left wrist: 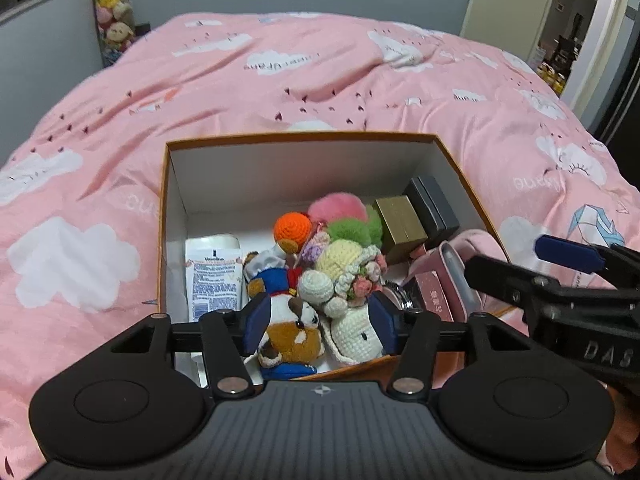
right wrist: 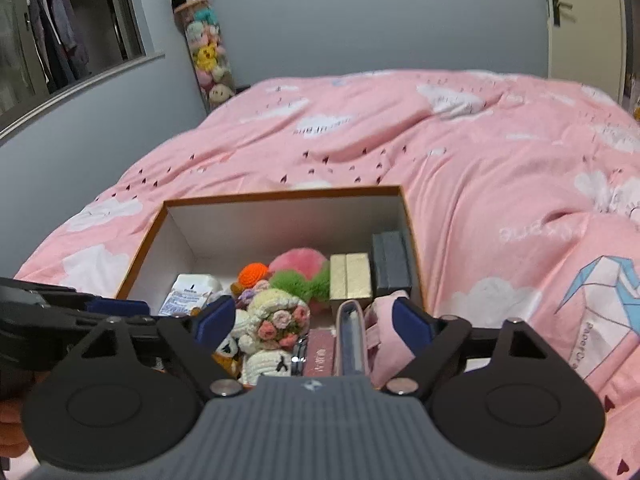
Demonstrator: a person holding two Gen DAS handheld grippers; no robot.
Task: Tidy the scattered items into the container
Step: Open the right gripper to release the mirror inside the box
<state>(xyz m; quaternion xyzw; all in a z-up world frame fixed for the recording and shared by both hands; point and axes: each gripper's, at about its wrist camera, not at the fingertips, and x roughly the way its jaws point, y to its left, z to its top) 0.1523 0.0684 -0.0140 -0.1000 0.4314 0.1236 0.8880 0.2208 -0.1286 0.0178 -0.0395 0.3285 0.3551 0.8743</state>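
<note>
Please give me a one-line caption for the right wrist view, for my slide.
Open right gripper above an orange-rimmed box of crochet toys on a pink cloud-print duvet.

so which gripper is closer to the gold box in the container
Right. The right gripper hovers open over the container's near right part, the gold box just ahead of its fingertips. The left gripper sits open over the plush toys, further left.

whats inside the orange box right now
The orange box holds a white tube, crochet dolls, pink and green pompoms, a gold box, a dark box and a pink case. Anything beneath the pile is hidden.
</note>
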